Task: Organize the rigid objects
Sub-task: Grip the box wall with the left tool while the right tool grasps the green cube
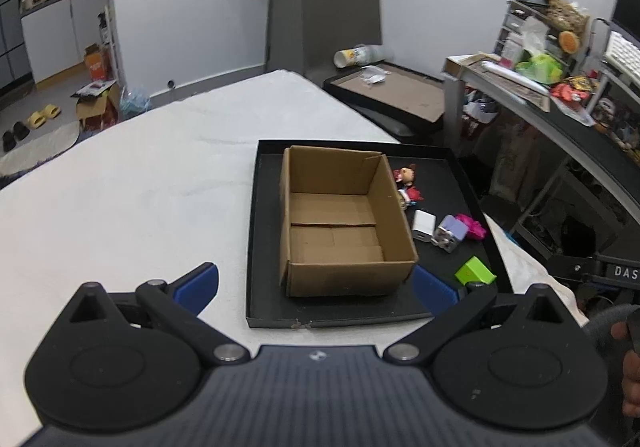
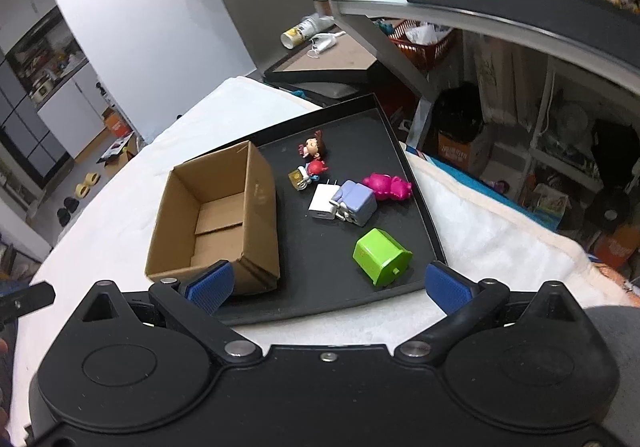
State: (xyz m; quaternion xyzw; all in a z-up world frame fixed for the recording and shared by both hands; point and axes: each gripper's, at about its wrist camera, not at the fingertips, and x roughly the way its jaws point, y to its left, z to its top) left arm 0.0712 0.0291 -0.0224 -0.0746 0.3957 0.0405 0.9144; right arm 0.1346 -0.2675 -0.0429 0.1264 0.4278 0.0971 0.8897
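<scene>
A shallow black tray (image 1: 256, 247) with thin raised walls lies on a surface covered in white, faintly nubbly cloth (image 1: 140, 187). Inside it, on its left part, stands an open corrugated cardboard box (image 1: 340, 223), rectangular, nothing in it, its floor showing flap seams. The toys are scattered on the tray's matte floor to the right of the box: a small big-headed doll figure (image 2: 314, 147), a red figure (image 2: 317, 167) just beside it, a glossy white charger block (image 2: 323, 202) touching a lavender, boxy toy (image 2: 357, 201), a bright pink rounded toy (image 2: 386, 186) behind those, and a lime-green plastic block (image 2: 380, 256) (tipped on its side) nearest the camera. The left gripper (image 1: 316, 289) hovers at the tray's near edge, its blue ribbed fingers (image 1: 198, 285) spread wide around nothing. The right gripper (image 2: 328, 287) likewise has its fingers far apart and bare, the green block lying between them in view.
</scene>
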